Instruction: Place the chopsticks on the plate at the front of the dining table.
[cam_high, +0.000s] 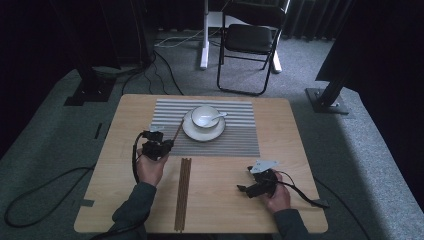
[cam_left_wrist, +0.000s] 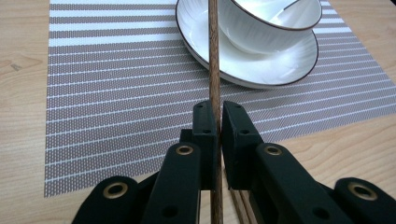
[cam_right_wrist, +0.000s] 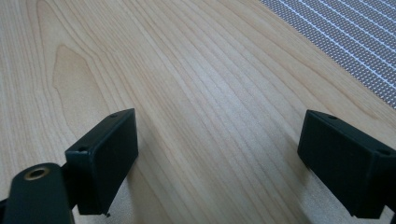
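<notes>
A brown chopstick (cam_left_wrist: 214, 56) is pinched between the jaws of my left gripper (cam_left_wrist: 218, 116). Its far end reaches over the rim of the white saucer (cam_left_wrist: 261, 70), beside the white bowl (cam_left_wrist: 266, 23). From above, my left gripper (cam_high: 167, 141) sits at the left edge of the striped placemat (cam_high: 235, 135), and the held chopstick (cam_high: 178, 131) slants toward the saucer (cam_high: 203, 132). The bowl (cam_high: 204, 116) holds a white spoon (cam_high: 218, 115). Several more chopsticks (cam_high: 184, 192) lie on the wood near the front. My right gripper (cam_high: 245, 179) rests low at the front right, its jaws wide apart over bare table (cam_right_wrist: 217, 154).
The wooden table (cam_high: 290, 135) has free room right of the placemat. A corner of the placemat (cam_right_wrist: 345, 42) appears in the right gripper view. A folding chair (cam_high: 250, 40) and stand legs are on the floor beyond the table. Cables trail from both grippers.
</notes>
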